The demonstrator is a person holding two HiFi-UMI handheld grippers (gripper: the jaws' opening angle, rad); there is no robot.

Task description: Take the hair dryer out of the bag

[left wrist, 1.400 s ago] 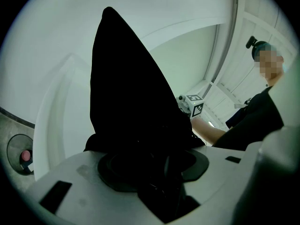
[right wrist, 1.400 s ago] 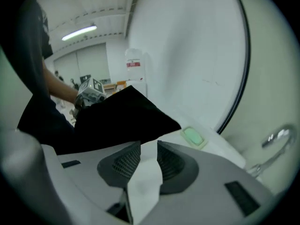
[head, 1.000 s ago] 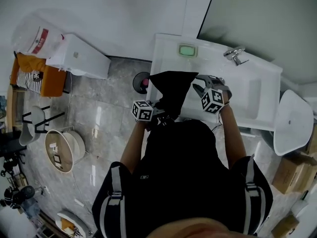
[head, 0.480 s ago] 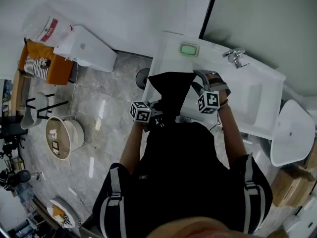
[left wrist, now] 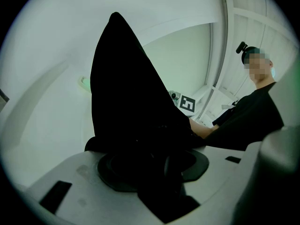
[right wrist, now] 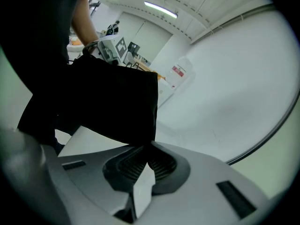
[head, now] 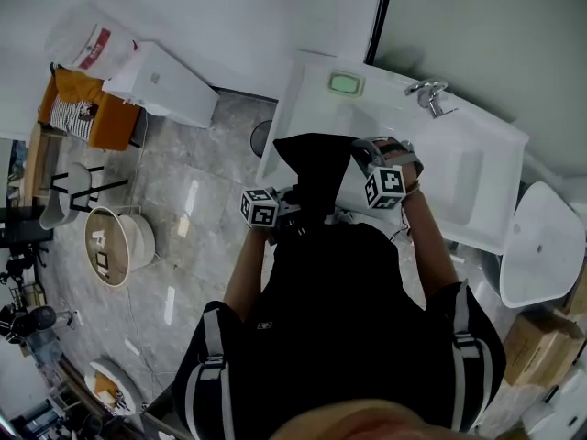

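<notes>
A black cloth bag [head: 316, 168] hangs over the front of the white counter [head: 312, 94], pulled up to a peak between my two grippers. My left gripper [head: 304, 209] is shut on the bag's lower left part; black fabric [left wrist: 126, 102] fills its jaws [left wrist: 154, 168]. My right gripper [head: 360, 157] is at the bag's right edge. Its jaws have just been closing and now stand shut [right wrist: 143, 161], pinching the hem of the bag [right wrist: 103, 102]. No hair dryer shows in any view.
The counter carries a sink basin [head: 477, 168], a tap [head: 428, 94] and a green soap dish [head: 346, 83]. A white cabinet [head: 165, 85] and an orange chair [head: 87, 117] stand at left. A dark round bin [head: 263, 138] sits on the floor, with a white fixture [head: 541, 241] at right.
My right gripper has moved in against the bag's right edge and closed on it. My left gripper keeps its hold and has shifted a little with the bag.
</notes>
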